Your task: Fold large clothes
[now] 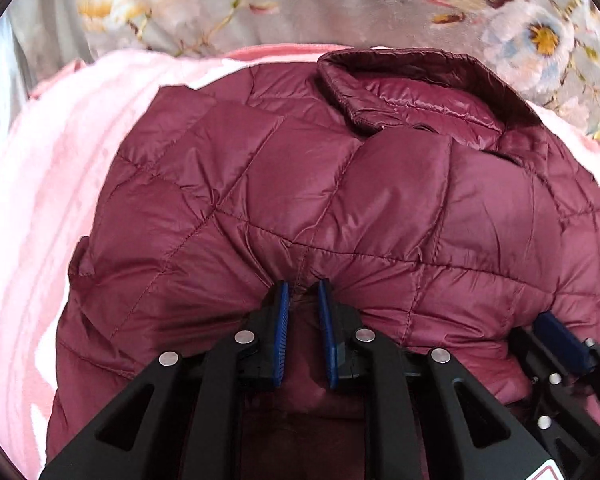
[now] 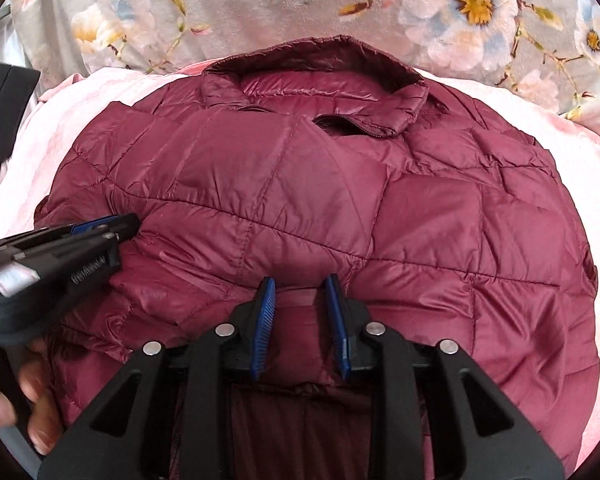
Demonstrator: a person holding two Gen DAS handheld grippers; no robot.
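A floral bedspread [image 1: 340, 4], grey with white, pink and yellow flowers, is filling the far part of both wrist views. A pale pink blanket [image 1: 60, 168] is lying on top of it, spreading out to the left and right. A maroon quilted jacket [image 1: 300, 184] is resting on the pink blanket and taking up the centre of each picture; its collar [image 2: 316, 64] is pointing toward the far side, with a short stretch of zipper [image 2: 356, 128] showing just below it. The near part of the jacket is lying doubled over, with a folded edge running across just in front of both tools.

The left gripper [image 1: 303, 292] is pointing down at that near folded edge. Its jaws are standing slightly apart, and a pinch of maroon fabric is bunching up right at the blue pads [image 1: 284, 320]; whether the pads are actually pressing on it I cannot tell. The right gripper [image 2: 300, 288] is sitting just beside it, further right along the same edge, its jaws also a little apart with jacket fabric showing in the gap and no clear clamping. In the right wrist view, a person's fingers [image 2: 40, 420] are wrapping the left tool's handle at the lower left.
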